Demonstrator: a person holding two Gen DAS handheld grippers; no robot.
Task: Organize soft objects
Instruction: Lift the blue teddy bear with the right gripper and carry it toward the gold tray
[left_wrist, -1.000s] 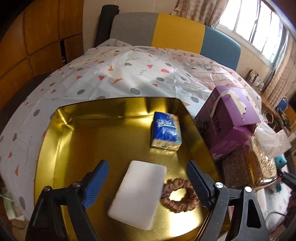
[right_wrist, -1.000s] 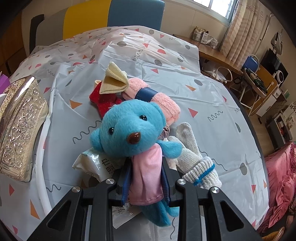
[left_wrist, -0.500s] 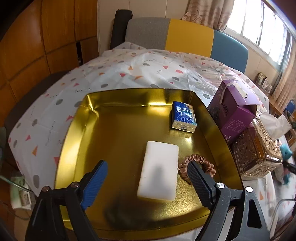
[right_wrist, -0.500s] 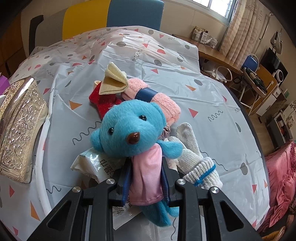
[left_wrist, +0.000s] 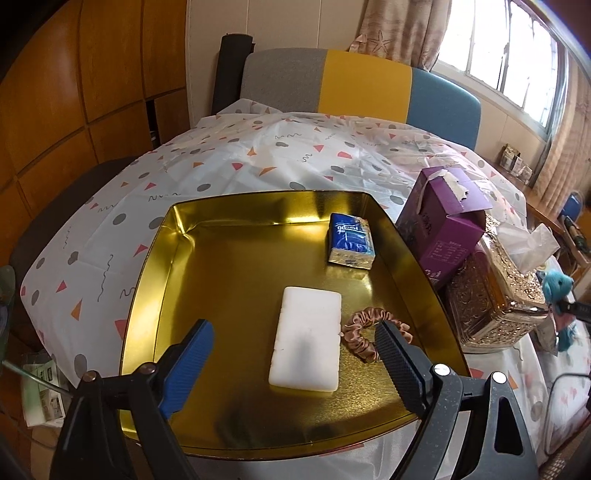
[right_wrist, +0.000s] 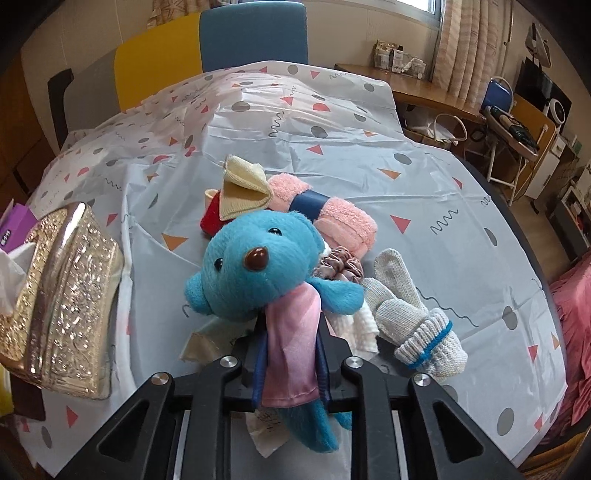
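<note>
My left gripper (left_wrist: 293, 363) is open and empty above the near part of a gold tray (left_wrist: 159, 254). In the tray lie a white sponge block (left_wrist: 308, 347), a brown scrunchie (left_wrist: 360, 332) and a blue tissue pack (left_wrist: 350, 240). My right gripper (right_wrist: 291, 354) is shut on a blue teddy bear (right_wrist: 258, 262) in a pink shirt and holds it above the table. Behind the bear lie a rolled pink towel (right_wrist: 332, 214), a cream cloth (right_wrist: 243, 184), a red item (right_wrist: 212, 219), a pink scrunchie (right_wrist: 341, 267) and a knitted glove (right_wrist: 413, 317). The bear also shows in the left wrist view (left_wrist: 557, 291).
A purple box (left_wrist: 443, 225) and an ornate gold tissue box (left_wrist: 495, 299) stand right of the tray; the tissue box also shows in the right wrist view (right_wrist: 62, 302). A plastic packet (right_wrist: 210, 339) lies under the bear. A chair (left_wrist: 362, 85) stands behind the table.
My left gripper has drawn back and up from the tray, still open. My right gripper has lifted the bear off the pile and tilted it to the left.
</note>
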